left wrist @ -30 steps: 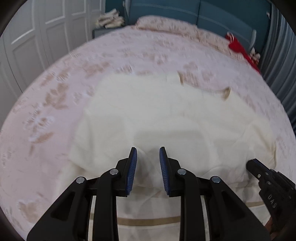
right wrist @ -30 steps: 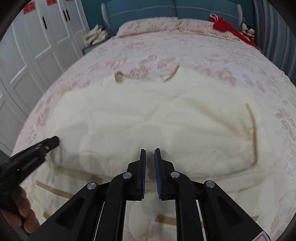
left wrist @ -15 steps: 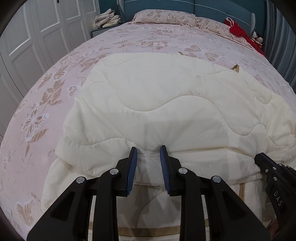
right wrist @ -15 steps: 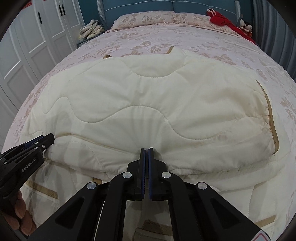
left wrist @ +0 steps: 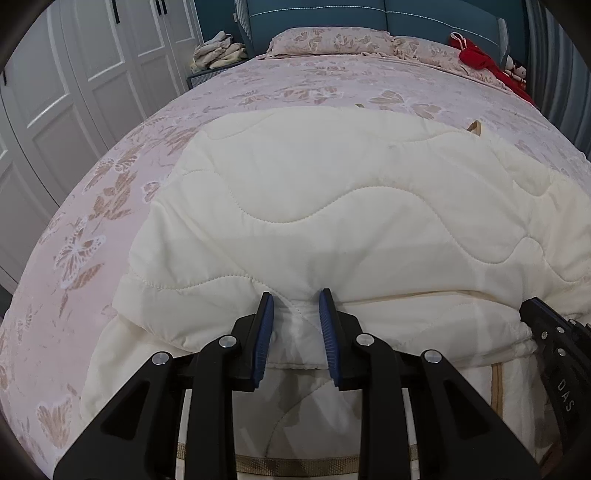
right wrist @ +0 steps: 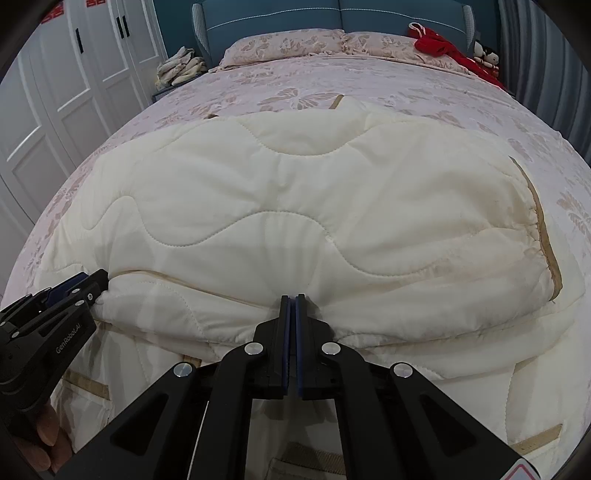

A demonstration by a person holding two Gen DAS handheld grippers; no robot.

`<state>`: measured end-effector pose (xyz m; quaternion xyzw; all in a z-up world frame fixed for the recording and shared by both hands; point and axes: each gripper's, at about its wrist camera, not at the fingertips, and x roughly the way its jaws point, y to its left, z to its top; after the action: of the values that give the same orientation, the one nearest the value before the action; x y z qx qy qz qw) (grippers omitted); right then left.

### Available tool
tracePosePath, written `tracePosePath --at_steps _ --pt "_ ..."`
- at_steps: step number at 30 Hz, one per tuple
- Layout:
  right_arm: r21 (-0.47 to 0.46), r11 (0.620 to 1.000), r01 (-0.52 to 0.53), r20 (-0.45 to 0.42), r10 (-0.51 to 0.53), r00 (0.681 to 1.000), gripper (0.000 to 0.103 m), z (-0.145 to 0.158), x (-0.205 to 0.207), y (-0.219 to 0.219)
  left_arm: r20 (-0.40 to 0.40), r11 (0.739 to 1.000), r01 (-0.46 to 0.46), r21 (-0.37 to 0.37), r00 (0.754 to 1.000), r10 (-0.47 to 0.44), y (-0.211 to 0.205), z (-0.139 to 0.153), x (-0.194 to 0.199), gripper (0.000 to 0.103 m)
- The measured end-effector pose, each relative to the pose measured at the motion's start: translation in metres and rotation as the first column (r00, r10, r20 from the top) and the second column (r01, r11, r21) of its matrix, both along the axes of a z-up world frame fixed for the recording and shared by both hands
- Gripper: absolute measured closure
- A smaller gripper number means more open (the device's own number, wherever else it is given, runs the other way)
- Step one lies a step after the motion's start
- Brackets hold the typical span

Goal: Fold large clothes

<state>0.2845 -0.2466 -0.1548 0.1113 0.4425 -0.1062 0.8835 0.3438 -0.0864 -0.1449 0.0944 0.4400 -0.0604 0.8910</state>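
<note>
Right gripper pinches the cream quilted garment's near folded edge.

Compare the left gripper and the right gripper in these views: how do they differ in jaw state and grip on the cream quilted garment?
The left gripper has a clear gap between its jaws, bunched fabric between them; the right gripper is pressed shut. The left sits near the cream quilted garment's left end, the right nearer its middle. Both meet its near folded edge.

A pink bedspread with a butterfly pattern covers a bed with a teal headboard. Matching pillows lie at the head, red fabric beside them. White wardrobe doors stand left, near a pile of pale cloths.
</note>
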Motion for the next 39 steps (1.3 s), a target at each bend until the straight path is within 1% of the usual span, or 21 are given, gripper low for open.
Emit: tracePosePath --at_steps 3,9,12,13,14,15,16,17,18,20,22,24,26,28,31,33,35,37,39 --pt "0.007 1.000 0.001 0.006 -0.001 1.000 0.103 0.000 -0.001 -0.001 0.001 1.000 0.000 0.002 1.000 0.000 0.000 0.000 0.000 0.078" --pt "0.000 1.000 0.002 0.010 -0.002 1.000 0.103 0.001 0.000 0.000 0.012 1.000 0.002 0.030 1.000 -0.002 -0.004 0.000 -0.002 0.078" --pt "0.009 1.000 0.000 -0.001 0.000 1.000 0.103 0.006 0.000 0.000 0.014 0.999 0.005 0.038 1.000 -0.006 -0.005 0.006 -0.003 0.078" --pt "0.022 1.000 -0.002 -0.010 0.002 1.000 0.099 0.011 -0.001 -0.001 0.006 1.000 0.007 0.025 1.000 -0.007 -0.003 0.012 -0.004 0.077" --pt "0.031 0.999 -0.005 -0.014 0.005 1.000 0.097 0.017 -0.002 -0.003 -0.006 1.000 0.008 0.002 1.000 -0.008 0.000 0.018 -0.003 0.068" --pt "0.044 0.999 -0.011 -0.011 0.011 1.000 0.093 0.028 -0.005 -0.005 -0.022 0.999 0.004 -0.048 1.000 -0.005 0.007 0.029 -0.002 0.062" --pt "0.045 0.999 -0.013 0.003 0.013 1.000 0.089 0.037 -0.007 -0.008 -0.026 0.996 -0.003 -0.093 1.000 0.001 0.013 0.040 0.000 0.053" --pt "0.037 0.999 -0.016 0.021 0.015 1.000 0.087 0.048 -0.008 -0.011 -0.016 0.991 -0.005 -0.133 1.000 0.003 0.018 0.052 0.002 0.049" --pt "0.020 1.000 -0.016 0.040 0.015 0.999 0.085 0.060 -0.007 -0.016 0.011 0.986 0.000 -0.164 1.000 0.002 0.023 0.067 0.007 0.049" --pt "0.013 1.000 -0.010 0.061 0.009 0.998 0.083 0.076 0.001 -0.027 0.067 0.986 0.008 -0.167 0.998 0.003 0.024 0.091 0.023 0.048" --pt "0.072 0.997 -0.005 0.085 -0.001 0.996 0.083 0.089 0.022 -0.043 0.086 0.984 0.013 -0.180 0.996 0.003 0.019 0.103 0.043 0.048" --pt "0.108 0.994 -0.009 0.094 -0.001 0.996 0.083 0.094 0.041 -0.051 0.087 0.986 0.001 -0.169 0.996 0.014 0.012 0.108 0.072 0.049" --pt "0.096 0.995 -0.026 0.091 0.017 0.996 0.083 0.095 0.069 -0.054 0.092 0.992 -0.012 -0.126 0.995 0.024 0.004 0.107 0.097 0.049" --pt "0.086 0.995 -0.055 0.071 0.049 0.996 0.083 0.088 0.101 -0.051 0.064 0.994 -0.014 -0.105 0.998 0.021 -0.005 0.098 0.130 0.050" --pt "0.148 0.986 -0.082 0.042 0.077 0.996 0.083 0.075 0.138 -0.047 -0.003 0.993 -0.019 -0.114 1.000 0.019 -0.011 0.079 0.168 0.050" --pt "0.180 0.977 -0.112 0.028 0.109 0.994 0.082 0.065 0.163 -0.039 -0.052 0.992 -0.049 -0.119 0.998 0.043 -0.010 0.062 0.188 0.050" --pt "0.191 0.971 -0.141 0.020 0.140 0.990 0.077 0.058 0.183 -0.029 -0.088 0.990 -0.077 -0.118 0.994 0.067 -0.007 0.046 0.201 0.051" --pt "0.200 0.964 -0.177 0.003 0.180 0.984 0.068 0.045 0.203 -0.016 -0.107 0.989 -0.092 -0.113 0.991 0.080 -0.002 0.033 0.207 0.053" --pt "0.194 0.963 -0.185 -0.026 0.194 0.981 0.068 0.033 0.213 -0.009 -0.117 0.992 -0.091 -0.093 0.990 0.080 -0.001 0.022 0.210 0.053"
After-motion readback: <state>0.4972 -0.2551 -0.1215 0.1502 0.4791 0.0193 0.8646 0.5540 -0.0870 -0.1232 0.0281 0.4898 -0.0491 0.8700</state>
